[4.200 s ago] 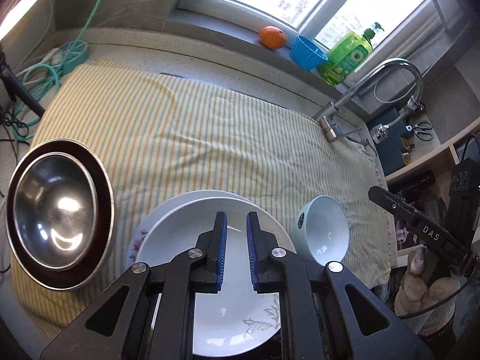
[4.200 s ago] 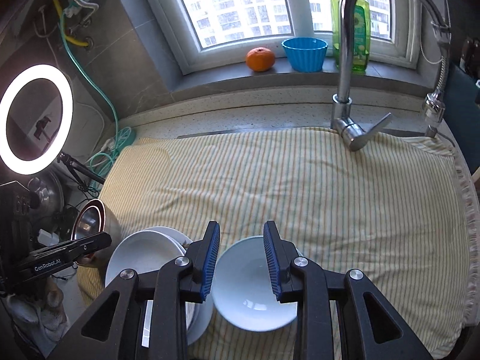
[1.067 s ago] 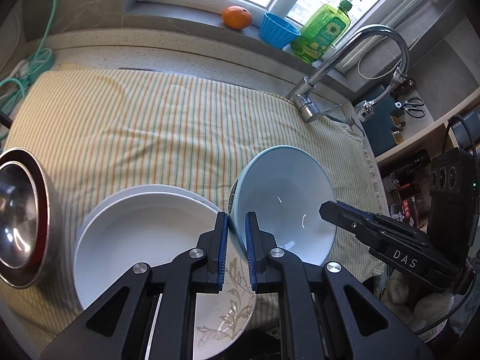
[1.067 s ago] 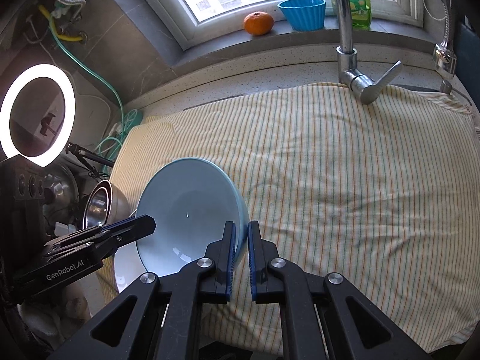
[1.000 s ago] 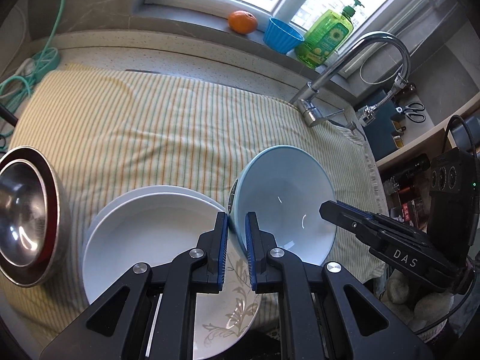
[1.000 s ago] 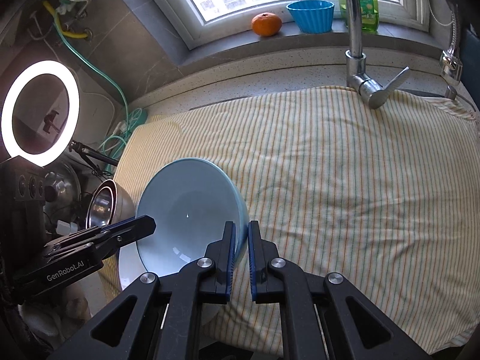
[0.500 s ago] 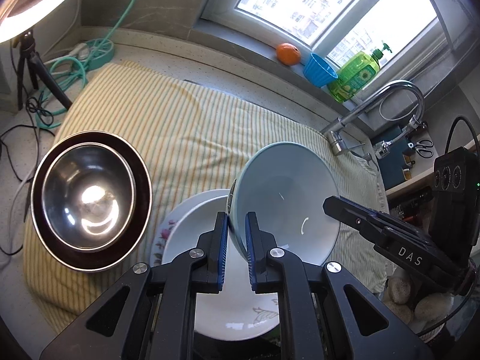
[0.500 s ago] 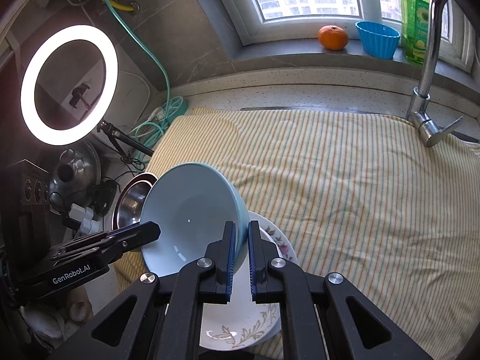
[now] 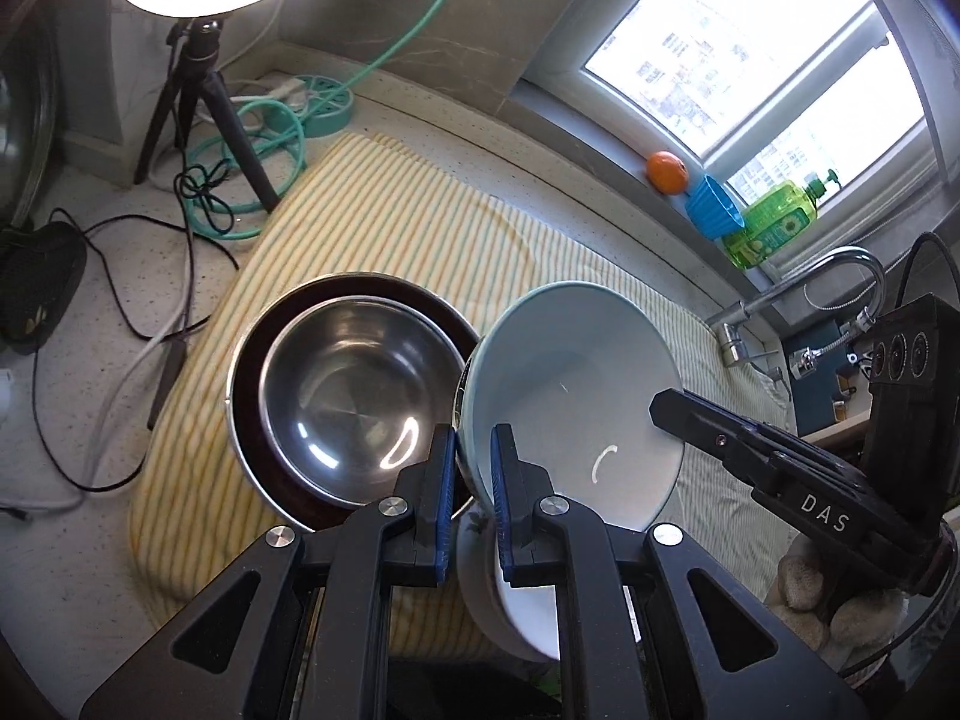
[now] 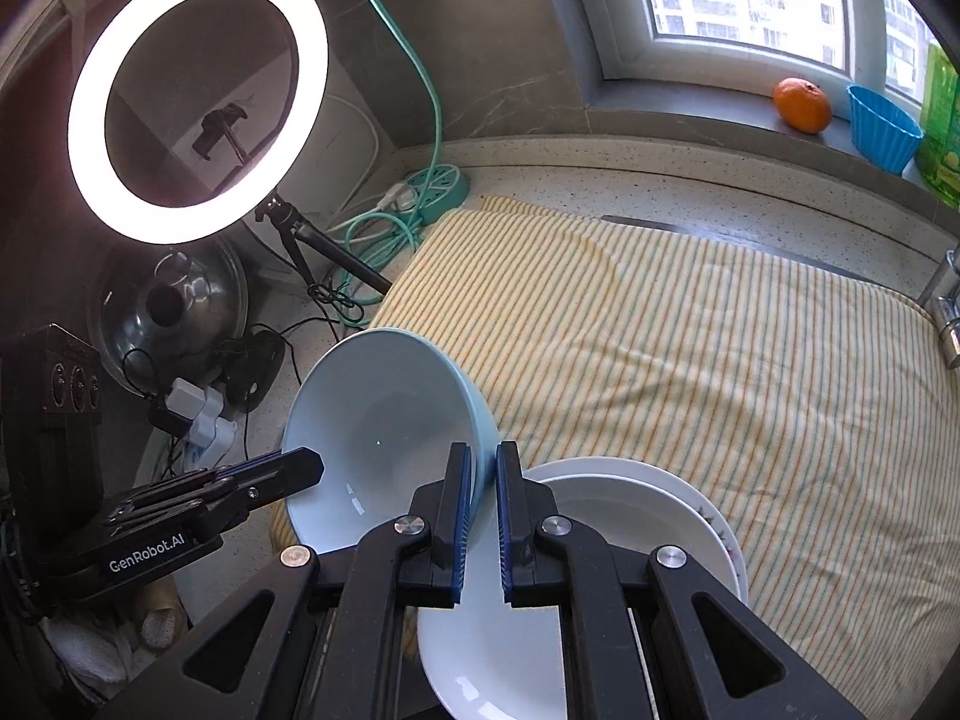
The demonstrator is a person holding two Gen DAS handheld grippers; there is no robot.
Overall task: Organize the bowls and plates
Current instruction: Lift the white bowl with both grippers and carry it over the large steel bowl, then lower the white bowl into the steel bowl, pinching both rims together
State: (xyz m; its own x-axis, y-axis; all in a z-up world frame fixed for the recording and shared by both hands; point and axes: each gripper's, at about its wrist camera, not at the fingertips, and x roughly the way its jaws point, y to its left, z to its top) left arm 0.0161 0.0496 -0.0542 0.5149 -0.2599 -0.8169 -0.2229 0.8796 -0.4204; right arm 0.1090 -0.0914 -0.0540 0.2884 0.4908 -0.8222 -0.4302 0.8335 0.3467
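Pale-blue bowl (image 9: 570, 396), pinched at opposite rims by left tongs (image 9: 471, 468) and right tongs (image 10: 483, 480), hangs tilted beside steel bowls (image 9: 354, 396); level it, lower centred, release together.

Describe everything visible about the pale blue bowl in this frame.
The pale blue bowl is glossy, ceramic-looking, round and deep, with a whitish empty inside. It is held tilted, off the cloth, both grippers pinching its rim: left gripper on one edge, right gripper opposite. It hangs beside the nested steel bowls.
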